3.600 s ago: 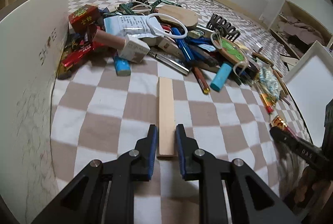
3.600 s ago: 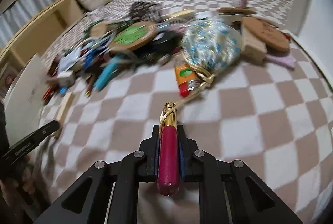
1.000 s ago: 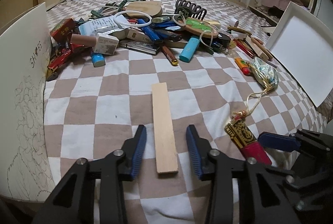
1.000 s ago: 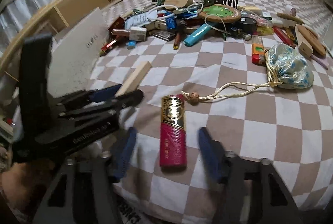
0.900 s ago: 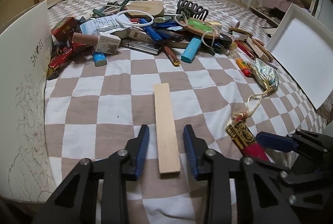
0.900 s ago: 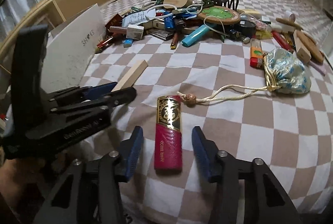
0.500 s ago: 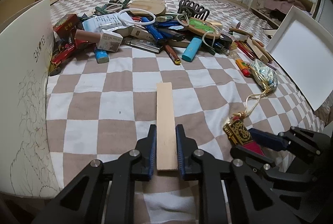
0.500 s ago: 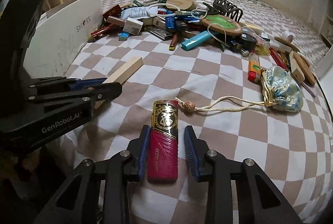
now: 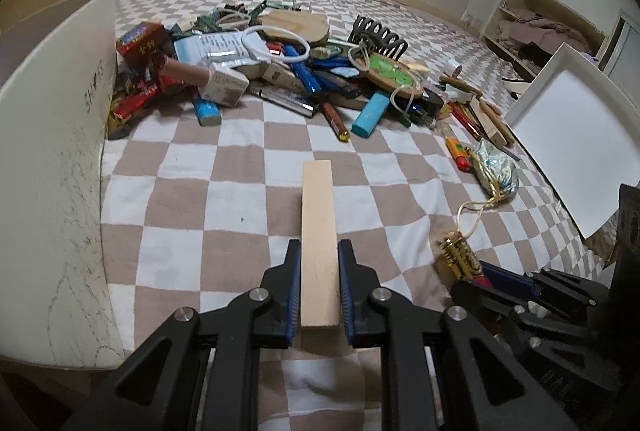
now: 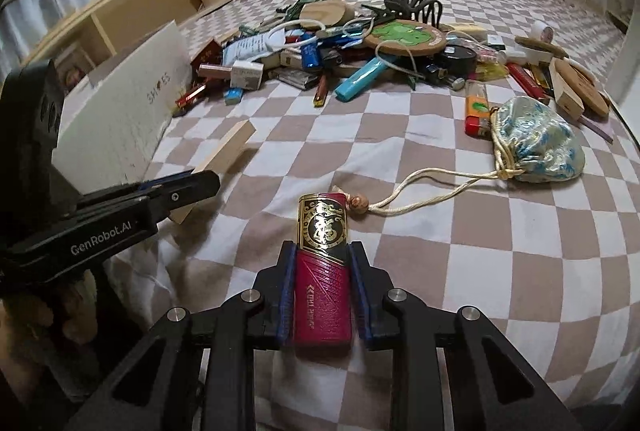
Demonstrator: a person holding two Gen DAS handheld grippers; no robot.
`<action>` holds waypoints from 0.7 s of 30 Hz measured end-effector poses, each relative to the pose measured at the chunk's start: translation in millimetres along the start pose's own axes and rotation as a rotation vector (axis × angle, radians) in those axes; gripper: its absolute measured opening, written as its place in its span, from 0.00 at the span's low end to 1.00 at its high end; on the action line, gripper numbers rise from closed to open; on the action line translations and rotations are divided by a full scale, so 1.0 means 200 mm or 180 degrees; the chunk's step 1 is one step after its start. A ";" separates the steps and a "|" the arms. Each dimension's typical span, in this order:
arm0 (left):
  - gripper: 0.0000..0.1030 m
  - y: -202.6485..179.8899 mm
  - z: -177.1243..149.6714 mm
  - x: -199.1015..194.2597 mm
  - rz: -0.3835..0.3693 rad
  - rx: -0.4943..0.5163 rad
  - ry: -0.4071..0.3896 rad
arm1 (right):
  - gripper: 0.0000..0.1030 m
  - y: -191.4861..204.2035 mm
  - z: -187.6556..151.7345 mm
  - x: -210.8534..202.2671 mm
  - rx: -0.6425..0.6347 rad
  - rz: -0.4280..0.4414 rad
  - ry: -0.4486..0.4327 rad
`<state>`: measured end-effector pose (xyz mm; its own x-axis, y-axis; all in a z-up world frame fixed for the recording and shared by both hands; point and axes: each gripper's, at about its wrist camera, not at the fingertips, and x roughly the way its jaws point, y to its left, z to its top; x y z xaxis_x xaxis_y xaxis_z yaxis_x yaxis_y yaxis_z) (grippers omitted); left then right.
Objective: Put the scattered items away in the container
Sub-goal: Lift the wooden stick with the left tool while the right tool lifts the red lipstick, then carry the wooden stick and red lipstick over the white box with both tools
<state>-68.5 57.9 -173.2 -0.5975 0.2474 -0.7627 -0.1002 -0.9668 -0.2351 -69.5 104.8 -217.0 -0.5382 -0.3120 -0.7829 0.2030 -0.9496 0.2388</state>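
Currently: both tools are closed on one item each, low over the bed.
Left hand-held gripper: clamped on the near end of the wooden slat, blue pads pressing its two long edges; the far end juts forward over the checked bedspread.
Why so held: a grip across the narrow width suits a long, stiff piece, though the free length may swing when lifted.
Right hand-held gripper: jaws have just been closing and now pinch the red-and-gold lighter case by its red lower half, the gold-patterned cap left showing.
Cord: a cream drawstring with a wooden bead lies touching the case's cap end and runs to the brocade pouch; whether it is tied on cannot be told, so the pouch may drag along.
Materials: pale, matte, square-edged wood; textured, glossy case; shiny blue-patterned fabric gathered at the neck; soft woven bedding.
Container: a white box wall stands just left of the slat; a white tray leans at right.
Remaining: the pile of pens, lighters and clips lies well beyond, unsorted.
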 end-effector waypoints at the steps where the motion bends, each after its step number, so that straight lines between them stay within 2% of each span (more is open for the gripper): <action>1: 0.17 -0.01 0.01 -0.01 0.0001 0.0013 -0.0016 | 0.26 -0.01 0.01 -0.01 0.0026 0.0012 -0.0022; 7: 0.17 -0.02 0.06 -0.10 0.0022 0.0037 -0.0184 | 0.26 -0.05 0.06 -0.09 0.0260 0.0177 -0.0185; 14: 0.17 -0.03 0.14 -0.22 -0.0007 0.0028 -0.0382 | 0.26 -0.04 0.16 -0.18 0.0338 0.0254 -0.0405; 21: 0.17 -0.02 0.26 -0.39 0.0022 0.0019 -0.0666 | 0.26 0.07 0.30 -0.30 0.0205 0.0335 -0.0654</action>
<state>-63.1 38.2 -82.0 -0.7503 0.2226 -0.6225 -0.0999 -0.9690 -0.2261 -83.1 108.9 -133.4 -0.6734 -0.4028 -0.6199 0.2179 -0.9094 0.3543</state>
